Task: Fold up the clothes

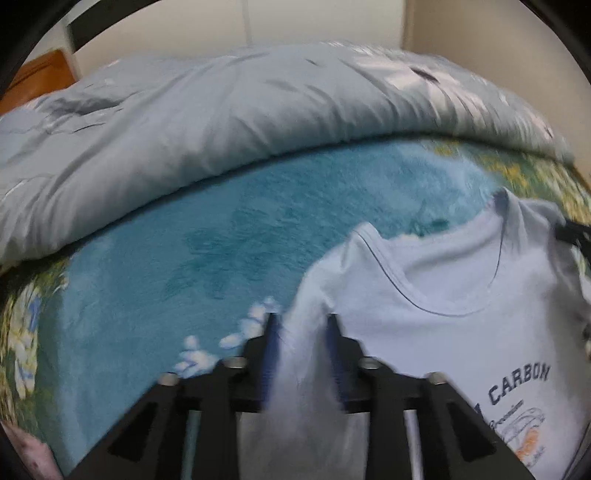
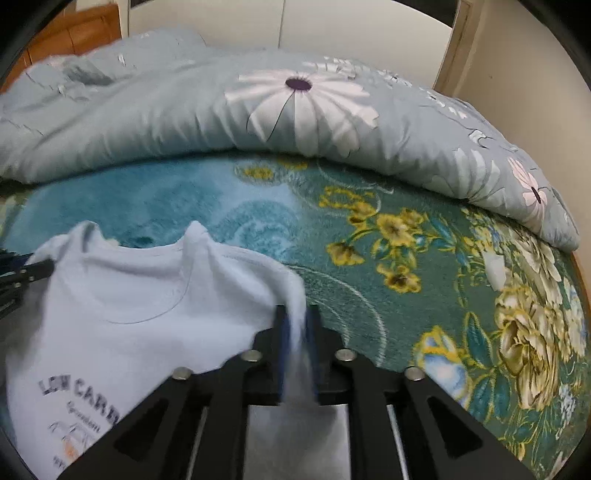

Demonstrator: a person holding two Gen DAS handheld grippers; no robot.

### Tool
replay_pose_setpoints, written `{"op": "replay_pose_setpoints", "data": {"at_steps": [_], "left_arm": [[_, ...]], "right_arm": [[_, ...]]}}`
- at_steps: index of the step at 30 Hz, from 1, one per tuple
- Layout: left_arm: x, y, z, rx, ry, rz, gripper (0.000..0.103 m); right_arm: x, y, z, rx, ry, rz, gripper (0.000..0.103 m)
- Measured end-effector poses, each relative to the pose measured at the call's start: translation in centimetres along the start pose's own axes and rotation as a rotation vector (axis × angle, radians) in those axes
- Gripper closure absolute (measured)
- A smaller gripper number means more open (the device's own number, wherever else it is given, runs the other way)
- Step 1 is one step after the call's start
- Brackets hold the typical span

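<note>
Broadly, a grey-blue quilt (image 2: pixel 184 122) lies heaped behind a teal flowered blanket (image 2: pixel 406 258). On the blanket hangs a pale T-shirt (image 1: pixel 443 302), lifted by its shoulders. The left claw (image 1: pixel 301 321) and the right claw (image 2: pixel 297 314), each partly parted, hold shirt cloth between their fingers.

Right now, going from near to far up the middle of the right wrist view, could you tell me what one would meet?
Right hand-held gripper with T-shirt fabric between its fingers → teal floral blanket → pale blue flowered duvet → white wall.
</note>
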State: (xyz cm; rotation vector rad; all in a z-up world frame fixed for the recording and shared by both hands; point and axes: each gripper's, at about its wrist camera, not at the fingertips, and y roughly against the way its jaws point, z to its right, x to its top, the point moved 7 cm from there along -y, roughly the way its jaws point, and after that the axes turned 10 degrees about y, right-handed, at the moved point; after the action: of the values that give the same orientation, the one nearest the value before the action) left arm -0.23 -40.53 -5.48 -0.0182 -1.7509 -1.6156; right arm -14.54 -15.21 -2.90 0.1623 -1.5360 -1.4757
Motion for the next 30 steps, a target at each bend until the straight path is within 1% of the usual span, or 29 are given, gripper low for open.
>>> {"op": "replay_pose_setpoints", "data": {"at_steps": [1,2,3,5,7,8,11,14,17,18,22,28,29,30], "left_arm": [[0.3,1.0,-0.8,0.015,0.051,0.037,0.051],[0.5,2.0,-1.6,0.027,0.104,0.069,0.045],[0.5,2.6,-2.4,0.024,0.164,0.078,0.044],[0.5,3.9,-3.9,0.018,0.281,0.09,0.044],[-0.6,5.0,-4.2,-0.009,0.345,0.052,0.044],[-1.4,5.7,-4.1,-0.031,0.364,0.036,0.044],[-4.4,8.0,-2.5,-0.123,0.352,0.037,0.044],[-7.8,9.9,-0.5,-0.211,0.319,0.031,0.042],[-10.3,10.7,1.7,-0.259,0.281,0.01,0.042],[-11.0,11.0,2.2,-0.265,0.275,0.008,0.042],[-13.1,12.1,3.7,-0.293,0.28,0.0,0.042],[-15.6,12.9,4.0,-0.297,0.291,-0.014,0.04],[-15.7,12.8,3.8,-0.299,0.3,-0.02,0.04],[-15.9,12.8,3.6,-0.3,0.309,-0.025,0.04]], "right_arm": [[-0.2,0.8,0.6,0.004,-0.014,0.009,0.065],[-0.6,1.5,1.4,0.003,-0.03,0.019,0.062],[-1.1,2.2,2.3,-0.006,-0.048,0.026,0.062],[-3.0,3.4,4.8,-0.045,-0.089,0.006,0.062],[-5.5,4.6,7.4,-0.082,-0.152,-0.011,0.062],[-7.3,5.6,8.6,-0.083,-0.196,-0.01,0.062],[-13.4,9.0,12.3,-0.102,-0.304,-0.006,0.062],[-20.6,12.2,16.5,-0.177,-0.401,-0.031,0.062],[-26.4,14.6,20.0,-0.201,-0.536,-0.045,0.062],[-28.0,15.1,21.0,-0.198,-0.585,-0.047,0.062],[-32.0,15.5,23.0,-0.138,-0.745,-0.05,0.062],[-33.2,13.4,21.4,-0.016,-0.814,-0.046,0.062],[-33.2,13.1,21.0,0.004,-0.819,-0.038,0.07],[-33.0,13.1,20.7,0.015,-0.817,-0.024,0.08]]}}
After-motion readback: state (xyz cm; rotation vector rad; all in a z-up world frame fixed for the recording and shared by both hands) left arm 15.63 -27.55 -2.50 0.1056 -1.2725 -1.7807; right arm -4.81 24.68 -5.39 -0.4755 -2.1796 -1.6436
